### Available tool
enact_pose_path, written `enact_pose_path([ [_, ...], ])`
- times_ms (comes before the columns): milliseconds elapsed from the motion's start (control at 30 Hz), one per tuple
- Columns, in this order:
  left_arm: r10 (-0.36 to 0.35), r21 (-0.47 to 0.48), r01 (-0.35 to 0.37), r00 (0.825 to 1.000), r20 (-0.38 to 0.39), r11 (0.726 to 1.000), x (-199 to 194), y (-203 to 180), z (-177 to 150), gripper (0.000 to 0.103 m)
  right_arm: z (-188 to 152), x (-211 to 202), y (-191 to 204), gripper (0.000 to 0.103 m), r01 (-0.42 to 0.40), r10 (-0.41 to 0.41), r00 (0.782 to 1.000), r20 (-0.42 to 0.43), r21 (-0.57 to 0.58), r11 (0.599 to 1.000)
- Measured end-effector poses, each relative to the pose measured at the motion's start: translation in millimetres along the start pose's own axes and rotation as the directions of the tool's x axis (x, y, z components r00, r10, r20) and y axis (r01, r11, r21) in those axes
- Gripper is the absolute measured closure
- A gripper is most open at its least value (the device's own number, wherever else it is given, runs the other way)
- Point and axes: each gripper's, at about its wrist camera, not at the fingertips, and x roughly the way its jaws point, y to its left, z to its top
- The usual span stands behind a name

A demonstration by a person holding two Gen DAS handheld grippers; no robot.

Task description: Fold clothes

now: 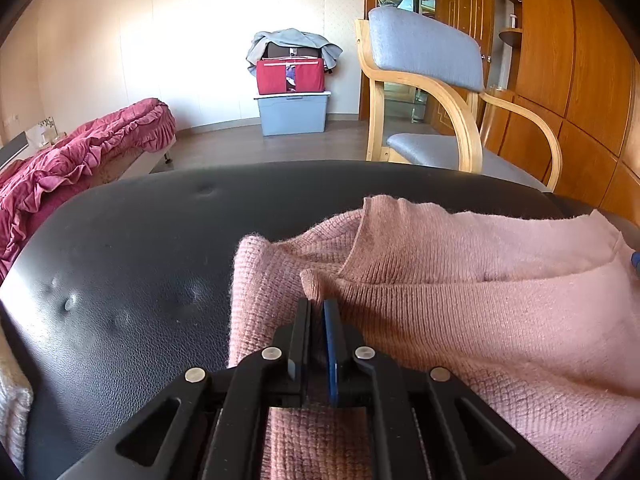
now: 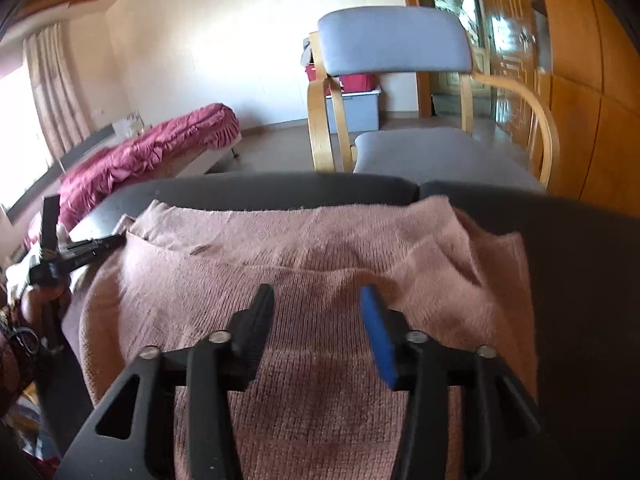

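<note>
My left gripper (image 1: 317, 309) is all but closed, its black and blue fingers nearly together with a small fold of the pink knitted sweater (image 1: 460, 280) bunched at their tips; I cannot tell for sure whether the knit is pinched between the pads. My right gripper (image 2: 316, 300) stands wide apart above the sweater (image 2: 320, 248), nothing between its fingers, the black finger (image 2: 260, 312) on the left and the blue pad (image 2: 378, 332) on the right, both clear of the cloth.

The sweater lies partly folded on a black leather cushion (image 1: 140, 260), its layers stacked with a ribbed edge running across the far side. In the left wrist view it covers the right half of the cushion, leaving the left half bare.

In the right wrist view, my left hand (image 2: 40, 300) holding its gripper shows at the left edge, by the sweater's left side.

Beyond the cushion stands a wooden armchair with grey padding (image 1: 424, 52). Farther off, a bed with a crimson ruffled cover (image 1: 80, 152) is on the left, and a red bag sits on a grey storage box (image 1: 292, 114) by the far wall.
</note>
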Motion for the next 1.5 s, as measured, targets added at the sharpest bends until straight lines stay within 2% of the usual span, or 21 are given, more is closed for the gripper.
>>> enact_pose_path([
  [100,0.003,0.004,-0.003,1.000,0.001,1.000,-0.7,-0.8,-0.4,0.096,10.1,4.6,18.1,0.052,-0.011,0.011,1.000,-0.011,-0.081,0.997],
  [167,0.002,0.004,-0.002,1.000,0.002,1.000,-1.1,-0.1,-0.5,0.096,13.6,13.4,26.3,0.052,0.053,-0.058,0.998,-0.037,-0.134,0.990],
  [233,-0.004,-0.003,0.004,1.000,0.004,1.000,-1.8,1.3,-0.9,0.096,14.9,23.2,23.9,0.052,0.146,-0.158,0.986,-0.061,-0.160,0.976],
  [300,-0.009,-0.008,0.009,1.000,0.004,1.000,-1.8,2.3,-1.4,0.096,13.2,25.0,9.7,0.052,0.138,-0.148,0.986,-0.075,-0.122,0.983],
  [400,-0.008,-0.009,0.008,1.000,0.001,1.000,-1.4,1.5,-2.4,0.096,7.4,25.9,-15.5,0.052,0.093,-0.094,0.991,-0.096,-0.012,0.996],
  [500,-0.006,-0.006,0.006,1.000,0.001,1.000,-1.9,1.7,-2.4,0.096,5.6,31.1,-25.9,0.052,0.021,-0.018,0.994,-0.111,0.025,0.999],
  [633,-0.008,-0.005,0.008,1.000,0.000,1.000,-2.3,2.7,-1.7,0.096,12.8,37.1,-19.3,0.052,-0.032,0.032,0.994,-0.109,-0.002,0.999],
  [700,-0.010,-0.004,0.010,1.000,0.000,1.000,-2.5,4.0,-1.2,0.096,11.5,45.5,-11.6,0.052,-0.009,0.003,0.990,-0.141,-0.046,0.999],
  [733,-0.011,-0.004,0.011,1.000,0.000,1.000,-2.3,4.4,-1.1,0.096,10.8,49.7,-7.8,0.056,0.002,-0.013,0.988,-0.156,-0.067,0.998],
  [767,-0.011,-0.005,0.011,1.000,0.000,1.000,-2.1,4.3,-1.1,0.096,10.2,53.1,-4.2,0.077,0.012,-0.026,0.985,-0.168,-0.087,0.996],
  [800,-0.012,-0.006,0.012,1.000,0.000,1.000,-2.1,4.5,-1.2,0.096,9.9,52.4,-1.9,0.088,0.014,-0.030,0.987,-0.161,-0.094,0.995],
  [833,-0.013,-0.008,0.013,1.000,0.001,1.000,-2.1,4.7,-1.3,0.096,9.6,51.0,0.4,0.096,0.019,-0.035,0.988,-0.152,-0.102,0.995],
  [867,-0.014,-0.009,0.014,1.000,0.002,1.000,-2.3,4.8,-1.4,0.096,10.3,46.1,2.4,0.099,0.035,-0.050,0.990,-0.130,-0.116,0.993],
  [1067,-0.014,-0.011,0.014,1.000,0.008,1.000,-2.9,4.6,-1.8,0.096,23.9,15.1,11.2,0.100,0.151,-0.148,0.989,0.030,-0.162,0.975],
  [1167,-0.016,-0.013,0.016,1.000,0.010,1.000,-3.1,4.5,-2.1,0.096,31.5,1.4,13.7,0.100,0.219,-0.201,0.971,0.126,-0.152,0.964],
  [1267,-0.017,-0.013,0.017,1.000,0.010,1.000,-3.1,5.4,-1.8,0.096,34.3,-1.2,11.2,0.100,0.278,-0.254,0.951,0.178,-0.128,0.952],
  [1500,0.028,-0.005,-0.028,1.000,0.004,1.000,-1.2,1.5,-1.4,0.096,27.2,40.9,-15.9,0.100,0.303,-0.301,0.953,0.036,-0.062,0.951],
])
